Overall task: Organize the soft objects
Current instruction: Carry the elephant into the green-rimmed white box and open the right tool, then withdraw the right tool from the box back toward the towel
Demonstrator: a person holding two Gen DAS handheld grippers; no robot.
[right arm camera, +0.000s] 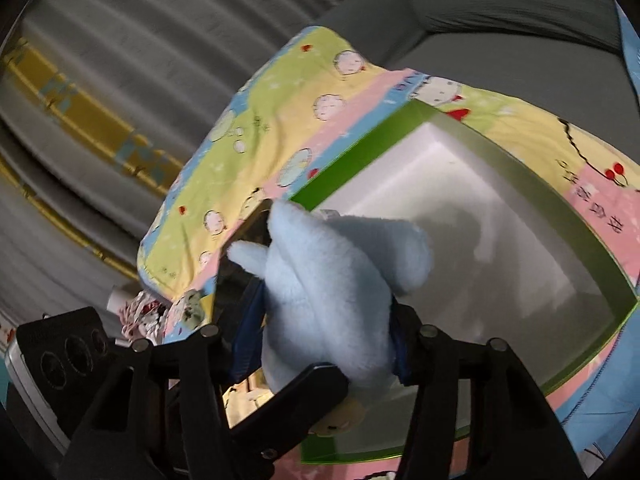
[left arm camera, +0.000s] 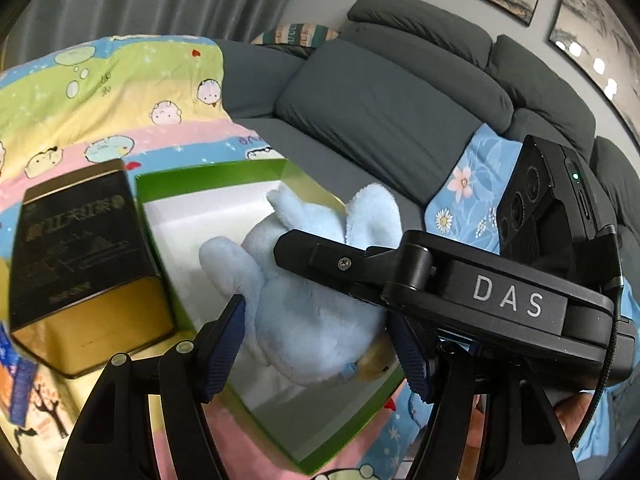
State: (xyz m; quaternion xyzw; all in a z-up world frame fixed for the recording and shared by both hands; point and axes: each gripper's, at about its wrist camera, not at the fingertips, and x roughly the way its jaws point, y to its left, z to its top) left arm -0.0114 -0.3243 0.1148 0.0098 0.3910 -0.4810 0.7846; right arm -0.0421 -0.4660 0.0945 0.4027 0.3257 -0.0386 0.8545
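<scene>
Pale-blue plush toy (left arm camera: 304,312) hangs over the green box (left arm camera: 224,172) (white inside), pinched between both grippers: left gripper (left arm camera: 320,344) and right gripper (right arm camera: 324,340) each have jaws clamped on it.

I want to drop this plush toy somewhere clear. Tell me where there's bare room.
The green box is bare inside: its white floor lies open beyond the plush toy. Left of the box it is crowded by the black-and-gold tin. The grey sofa seat behind the box also looks free.
</scene>
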